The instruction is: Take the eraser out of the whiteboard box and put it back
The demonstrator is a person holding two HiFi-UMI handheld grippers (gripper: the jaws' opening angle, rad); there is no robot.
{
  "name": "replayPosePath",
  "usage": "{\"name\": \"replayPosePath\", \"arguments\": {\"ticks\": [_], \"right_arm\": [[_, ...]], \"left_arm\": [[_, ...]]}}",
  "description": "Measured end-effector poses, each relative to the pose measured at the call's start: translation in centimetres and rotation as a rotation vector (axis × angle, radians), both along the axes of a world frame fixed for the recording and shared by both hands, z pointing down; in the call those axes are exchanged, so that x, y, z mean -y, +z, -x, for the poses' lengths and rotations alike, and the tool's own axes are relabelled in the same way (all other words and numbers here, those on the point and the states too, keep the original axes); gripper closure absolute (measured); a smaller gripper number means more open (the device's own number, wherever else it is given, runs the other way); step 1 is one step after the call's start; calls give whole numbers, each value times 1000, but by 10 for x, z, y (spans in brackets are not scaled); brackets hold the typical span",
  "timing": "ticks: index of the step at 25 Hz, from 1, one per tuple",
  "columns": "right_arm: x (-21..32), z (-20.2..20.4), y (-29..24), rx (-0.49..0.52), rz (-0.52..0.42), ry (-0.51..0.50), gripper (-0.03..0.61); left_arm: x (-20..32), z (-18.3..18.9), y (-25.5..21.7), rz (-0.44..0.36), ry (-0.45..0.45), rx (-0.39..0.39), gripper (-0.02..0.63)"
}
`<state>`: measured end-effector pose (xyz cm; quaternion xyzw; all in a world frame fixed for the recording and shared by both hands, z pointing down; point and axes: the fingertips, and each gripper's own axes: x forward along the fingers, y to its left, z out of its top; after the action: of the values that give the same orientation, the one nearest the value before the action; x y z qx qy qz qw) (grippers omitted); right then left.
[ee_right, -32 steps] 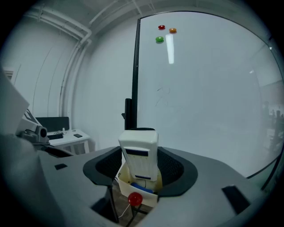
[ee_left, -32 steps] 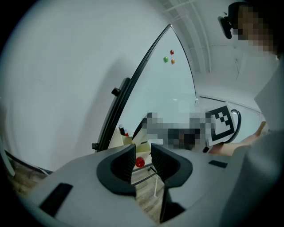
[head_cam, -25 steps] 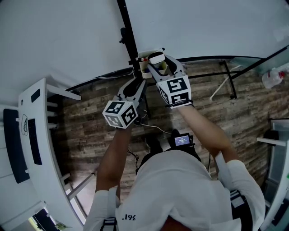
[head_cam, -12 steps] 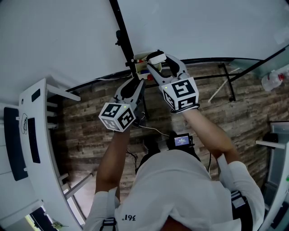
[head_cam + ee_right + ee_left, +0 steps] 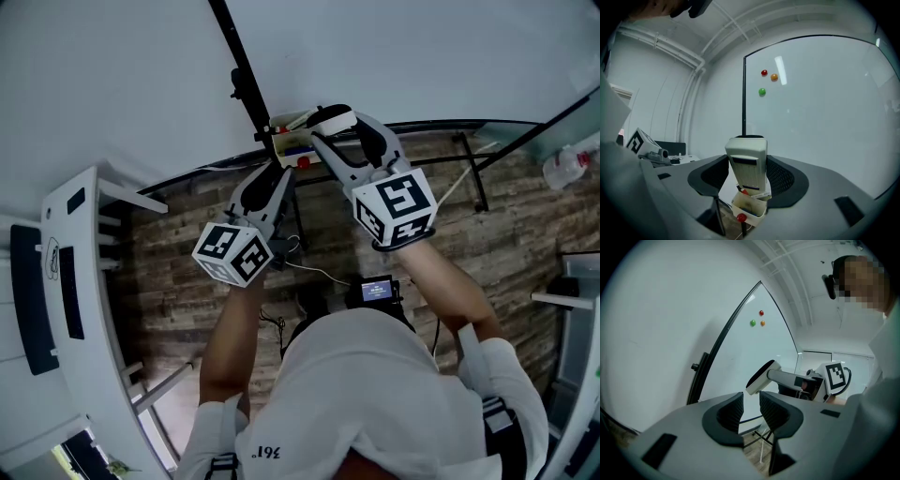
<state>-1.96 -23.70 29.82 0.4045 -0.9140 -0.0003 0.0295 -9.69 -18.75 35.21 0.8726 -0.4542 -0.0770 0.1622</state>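
A big white board (image 5: 422,56) fills the top of the room, and a black bar (image 5: 234,52) runs down its edge. Three small round magnets stick to the board: a red one (image 5: 764,72), an orange one (image 5: 774,77) and a green one (image 5: 762,92). A lamp shines back off the board as a bright stripe (image 5: 779,69). The floor (image 5: 525,225) is made of brown wooden planks. A white shelf (image 5: 75,272) stands on the left side. Thin black stand legs (image 5: 476,169) sit on the floor below the board. The wall (image 5: 651,108) is white, and white pipes (image 5: 661,49) run along the ceiling.
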Motion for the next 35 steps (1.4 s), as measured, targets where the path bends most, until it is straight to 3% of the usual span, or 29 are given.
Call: {"name": "replayPosePath", "arguments": {"ticks": [17, 35], "right_arm": [[-56, -50, -32, 98, -10, -30, 311], [-114, -94, -16, 179, 95, -16, 310]], "left_arm": [[-52, -3, -25, -22, -23, -47, 517], [-117, -8, -7, 29, 10, -85, 517]]}}
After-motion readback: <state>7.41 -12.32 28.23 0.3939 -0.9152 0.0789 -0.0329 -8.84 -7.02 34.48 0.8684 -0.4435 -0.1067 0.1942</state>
